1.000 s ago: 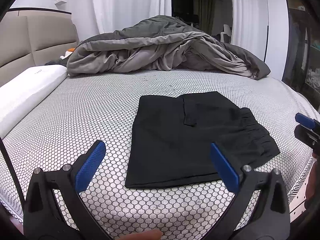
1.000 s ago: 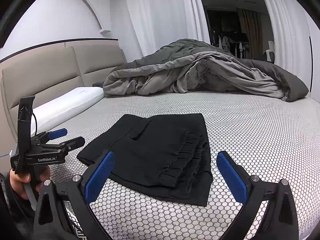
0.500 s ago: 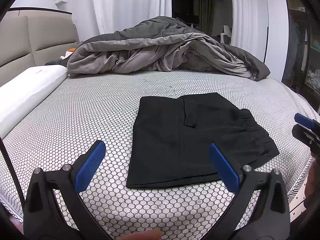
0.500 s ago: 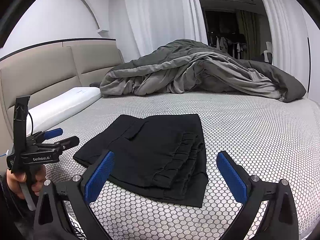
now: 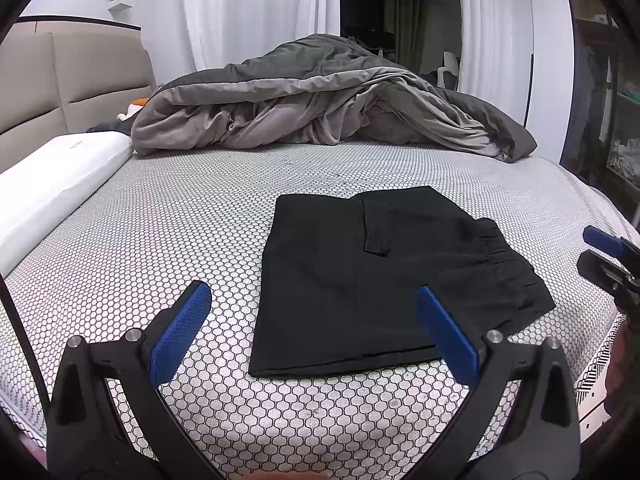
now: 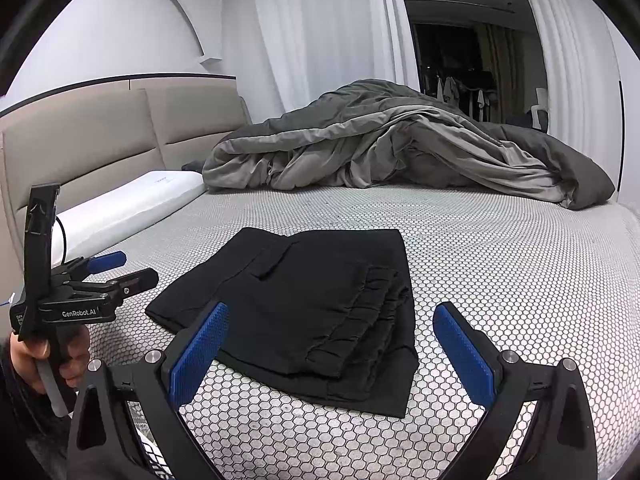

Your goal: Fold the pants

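The black pants (image 5: 372, 280) lie folded flat on the bed (image 5: 180, 216), long side running left to right, elastic waistband seemingly toward the right. The left gripper (image 5: 316, 332) and right gripper (image 6: 328, 344) hover near it, both spread wide, holding nothing.

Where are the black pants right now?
The black pants lie folded flat on the honeycomb-patterned bed, just ahead of both open claws, with the rumpled grey duvet beyond them and the white pillow off to the left.
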{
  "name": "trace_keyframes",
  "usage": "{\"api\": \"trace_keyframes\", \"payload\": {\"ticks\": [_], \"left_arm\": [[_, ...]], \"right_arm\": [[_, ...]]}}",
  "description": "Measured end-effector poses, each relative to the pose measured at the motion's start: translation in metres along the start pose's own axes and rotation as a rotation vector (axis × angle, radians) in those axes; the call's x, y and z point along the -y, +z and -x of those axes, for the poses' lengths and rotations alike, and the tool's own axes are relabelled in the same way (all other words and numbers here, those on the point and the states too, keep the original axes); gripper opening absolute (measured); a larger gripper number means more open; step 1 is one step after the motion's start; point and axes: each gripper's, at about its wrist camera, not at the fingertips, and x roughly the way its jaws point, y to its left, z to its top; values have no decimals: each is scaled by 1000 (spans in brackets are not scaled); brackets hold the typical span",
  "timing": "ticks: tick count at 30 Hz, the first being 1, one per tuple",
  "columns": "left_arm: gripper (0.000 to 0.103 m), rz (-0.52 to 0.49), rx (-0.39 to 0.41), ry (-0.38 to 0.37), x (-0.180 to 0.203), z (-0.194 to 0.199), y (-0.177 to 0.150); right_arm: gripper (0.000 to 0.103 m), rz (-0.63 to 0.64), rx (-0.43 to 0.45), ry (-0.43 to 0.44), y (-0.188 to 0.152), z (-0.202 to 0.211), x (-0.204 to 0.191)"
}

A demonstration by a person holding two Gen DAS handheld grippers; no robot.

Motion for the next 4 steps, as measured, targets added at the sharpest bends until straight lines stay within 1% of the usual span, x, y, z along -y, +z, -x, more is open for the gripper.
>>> {"api": "trace_keyframes", "payload": {"ticks": [4], "left_arm": [[102, -2, 1, -4, -2, 0, 0]], "right_arm": [[103, 0, 4, 6, 0, -2, -1]]}}
